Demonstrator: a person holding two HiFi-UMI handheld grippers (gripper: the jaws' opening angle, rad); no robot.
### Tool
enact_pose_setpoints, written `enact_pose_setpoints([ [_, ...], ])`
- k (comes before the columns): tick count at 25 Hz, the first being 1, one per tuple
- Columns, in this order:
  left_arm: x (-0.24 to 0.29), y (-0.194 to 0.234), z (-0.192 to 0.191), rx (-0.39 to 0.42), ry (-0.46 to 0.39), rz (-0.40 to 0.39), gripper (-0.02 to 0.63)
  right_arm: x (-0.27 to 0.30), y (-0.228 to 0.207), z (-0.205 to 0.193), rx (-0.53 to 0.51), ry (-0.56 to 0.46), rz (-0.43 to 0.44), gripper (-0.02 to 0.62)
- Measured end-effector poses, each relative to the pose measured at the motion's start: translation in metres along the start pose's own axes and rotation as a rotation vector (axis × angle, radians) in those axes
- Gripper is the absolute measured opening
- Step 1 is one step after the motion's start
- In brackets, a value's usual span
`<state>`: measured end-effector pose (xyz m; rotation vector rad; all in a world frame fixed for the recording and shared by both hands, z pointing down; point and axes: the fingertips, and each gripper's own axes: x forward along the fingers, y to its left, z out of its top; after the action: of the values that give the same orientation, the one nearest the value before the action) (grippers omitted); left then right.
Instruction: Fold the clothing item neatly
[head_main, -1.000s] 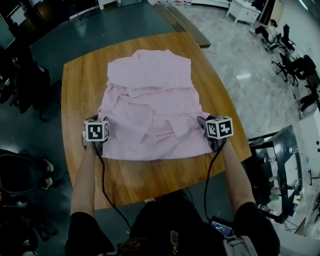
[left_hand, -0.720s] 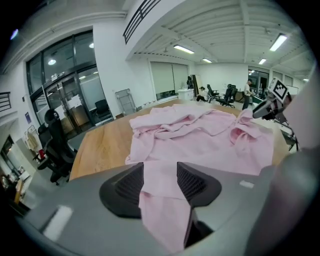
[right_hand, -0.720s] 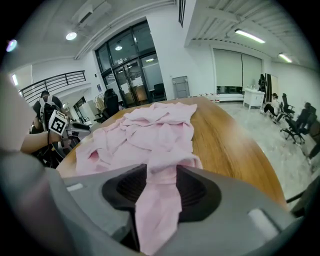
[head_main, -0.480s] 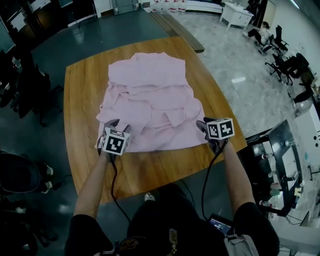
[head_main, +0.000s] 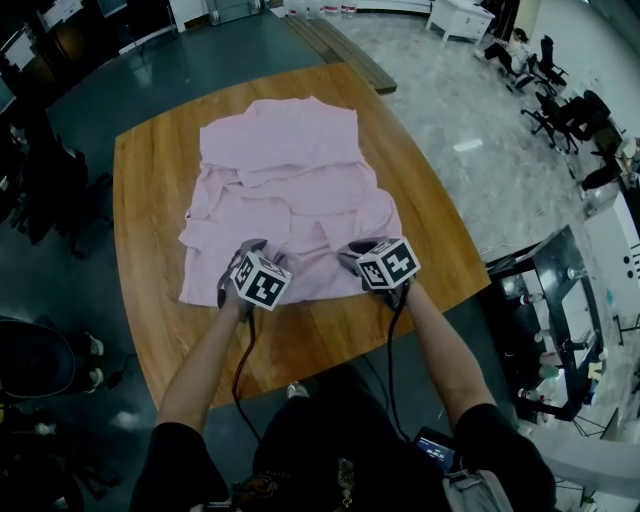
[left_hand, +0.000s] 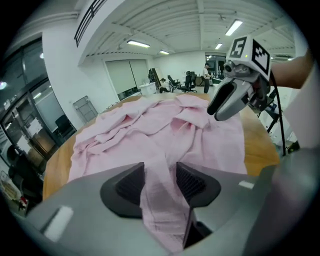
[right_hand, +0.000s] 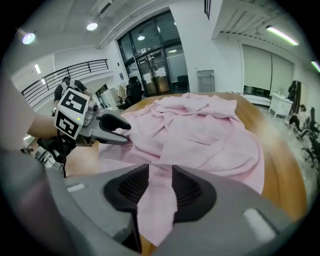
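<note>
A pink shirt (head_main: 290, 190) lies crumpled on the round wooden table (head_main: 150, 200), collar end far from me. My left gripper (head_main: 252, 250) and right gripper (head_main: 355, 252) sit close together at its near hem. In the left gripper view a strip of pink cloth (left_hand: 165, 210) fills the gap of the left gripper (left_hand: 160, 182), whose jaws have just been opening a little. The right gripper (right_hand: 160, 187) has just been closing, and its pads press on a fold of hem (right_hand: 157, 205). Each gripper shows in the other's view: the right gripper (left_hand: 214, 110), the left gripper (right_hand: 122, 131).
Bare wood (head_main: 330, 330) runs between the hem and the table's near edge. A glass-topped cart (head_main: 545, 300) stands to the right, office chairs (head_main: 565, 100) further right, and a dark chair (head_main: 40, 360) at the left. A wooden bench (head_main: 335, 50) lies beyond the table.
Both grippers have moved inward along the near hem, the left one rightward and the right one leftward. The hem's corners have come in with them and the near edge is narrower.
</note>
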<state>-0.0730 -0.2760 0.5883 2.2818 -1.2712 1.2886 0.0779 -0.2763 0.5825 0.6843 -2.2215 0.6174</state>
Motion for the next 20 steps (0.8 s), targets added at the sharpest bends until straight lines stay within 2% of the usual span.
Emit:
enact_pose_setpoints([
  [4,0.011,0.019,0.009,-0.005,0.006,0.062,0.044,0.019,0.000,0.012,-0.029,0.015,0.032,0.082],
  [7,0.015,0.030,0.024,-0.004,-0.014,0.075,0.040,0.027,-0.010,0.030,-0.034,-0.007,0.035,0.051],
  [10,0.023,0.044,0.040,0.012,-0.015,0.089,0.040,0.033,-0.021,0.054,-0.037,-0.044,0.035,0.048],
  [14,0.045,0.060,0.048,0.051,0.035,0.091,0.046,0.043,-0.036,0.088,-0.039,-0.102,0.030,0.048],
  [20,0.074,0.069,0.043,0.032,0.103,0.027,0.092,0.062,-0.065,0.119,-0.028,-0.145,0.017,0.048],
])
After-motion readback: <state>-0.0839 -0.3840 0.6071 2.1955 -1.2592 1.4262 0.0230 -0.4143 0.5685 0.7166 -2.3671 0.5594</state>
